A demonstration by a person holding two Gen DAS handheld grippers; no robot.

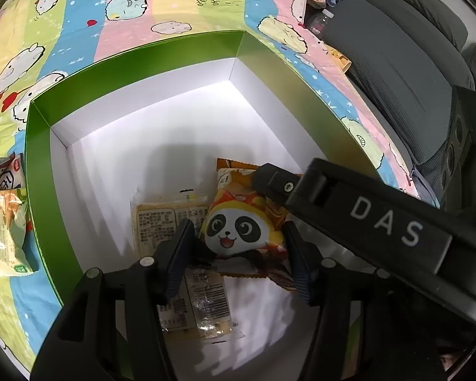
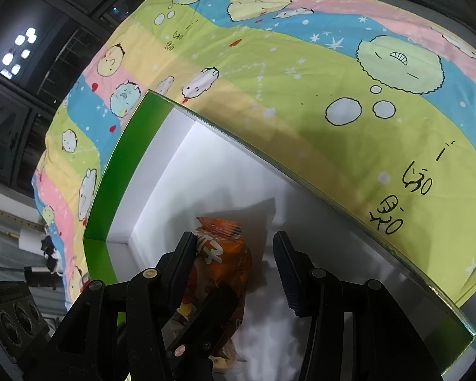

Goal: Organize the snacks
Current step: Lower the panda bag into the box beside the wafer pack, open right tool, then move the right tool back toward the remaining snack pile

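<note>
A green box (image 1: 136,60) with a white inside stands on a cartoon-print bedspread. On its floor lies an orange panda snack pack (image 1: 238,225), overlapping two yellowish clear packets (image 1: 165,216) (image 1: 206,301). My left gripper (image 1: 238,227) is open, its fingers on either side of the panda pack with small gaps. A finger (image 1: 269,181) of my right gripper reaches in from the right over the pack's far end. In the right wrist view, my right gripper (image 2: 233,241) is open. The orange pack (image 2: 225,257) rests against its left finger, clear of the right one.
More snack packs (image 1: 3,222) lie on the bedspread (image 1: 142,6) outside the box's left wall. A grey padded seat (image 1: 396,63) and a yellow cup (image 1: 341,60) sit at the right. The box's far half is bare white floor (image 1: 174,120).
</note>
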